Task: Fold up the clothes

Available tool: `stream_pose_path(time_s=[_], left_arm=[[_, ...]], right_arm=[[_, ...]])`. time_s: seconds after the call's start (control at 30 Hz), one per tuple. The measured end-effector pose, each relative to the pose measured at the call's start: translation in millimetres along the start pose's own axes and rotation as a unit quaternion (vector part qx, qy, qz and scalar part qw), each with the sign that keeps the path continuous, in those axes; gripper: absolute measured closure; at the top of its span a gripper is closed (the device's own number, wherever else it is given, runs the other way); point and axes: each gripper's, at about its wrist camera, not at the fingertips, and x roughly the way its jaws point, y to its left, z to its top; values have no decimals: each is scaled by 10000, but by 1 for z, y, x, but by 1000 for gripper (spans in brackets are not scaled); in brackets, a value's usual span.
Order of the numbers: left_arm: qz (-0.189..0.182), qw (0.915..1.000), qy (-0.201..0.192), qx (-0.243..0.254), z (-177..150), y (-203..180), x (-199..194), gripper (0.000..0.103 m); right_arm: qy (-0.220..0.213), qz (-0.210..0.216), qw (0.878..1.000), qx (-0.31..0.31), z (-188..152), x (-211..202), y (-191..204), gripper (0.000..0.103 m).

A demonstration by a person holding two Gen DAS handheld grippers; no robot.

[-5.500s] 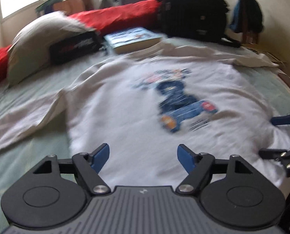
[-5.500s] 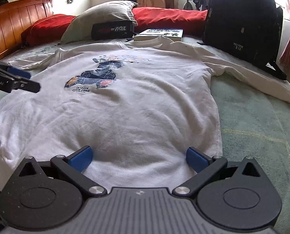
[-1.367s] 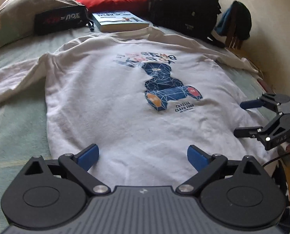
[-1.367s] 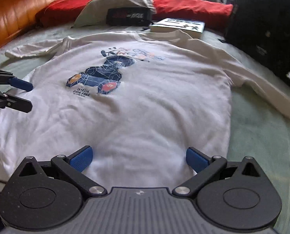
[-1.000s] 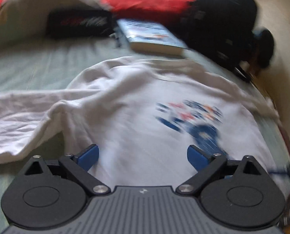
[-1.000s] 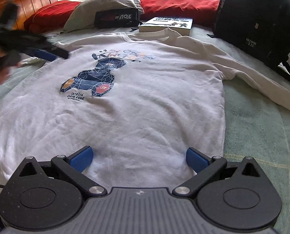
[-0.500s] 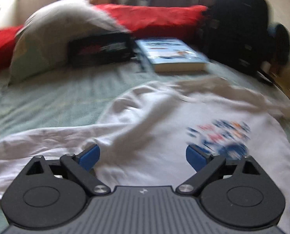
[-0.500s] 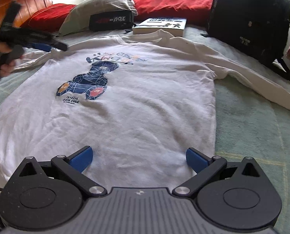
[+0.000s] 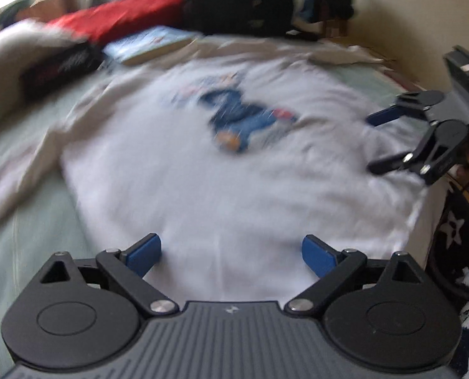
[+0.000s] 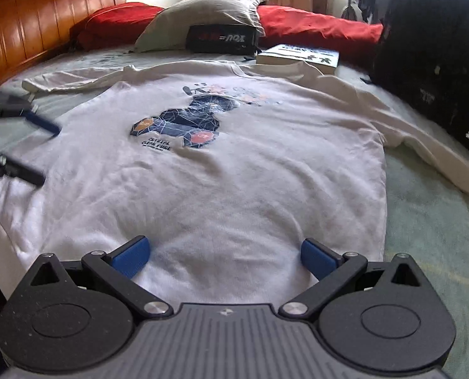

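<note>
A white long-sleeved shirt [image 10: 234,170] with a blue bear print [image 10: 183,123] lies flat, front up, on the pale green bedsheet [image 10: 430,221], both sleeves spread out sideways. My right gripper [image 10: 225,257] stands open over the hem near the shirt's right side, nothing between its blue pads. My left gripper [image 9: 231,252] is open too, above the hem on the shirt's left half; this view is blurred by motion. Each gripper shows in the other's view: the right gripper [image 9: 373,142] at the right edge, the left gripper [image 10: 48,154] at the left edge, both open and empty.
At the head of the bed lie a grey pillow [image 10: 202,15], a black case [image 10: 221,39], a book [image 10: 300,57], red cushions [image 10: 313,28] and a large black backpack [image 10: 430,50]. A wooden headboard [image 10: 45,22] stands at the back left. A patterned dark garment [image 9: 465,252] shows at the bed's near edge.
My left gripper swung up toward the shirt's left shoulder and sleeve, then came back down to the hem. The right gripper stayed over the hem. Both stayed open.
</note>
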Motion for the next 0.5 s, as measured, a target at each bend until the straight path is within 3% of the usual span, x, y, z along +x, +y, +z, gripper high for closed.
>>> stream_pose_path(time_s=[0.07, 0.2, 0.4, 0.5], left_arm=[[-54, 10000, 68, 47, -16, -7, -5, 7], [237, 9995, 206, 58, -18, -18, -16, 7], [308, 9988, -203, -328, 22, -20, -34, 6], [346, 9982, -279, -412, 49, -24, -25, 6]], right_arm=[[21, -60, 10000, 29, -3, -3, 0, 0], [-54, -109, 9999, 71, -12, -7, -1, 0], [-32, -217, 9995, 207, -10, -4, 1, 0], [-43, -233, 9995, 224, -10, -4, 2, 0]])
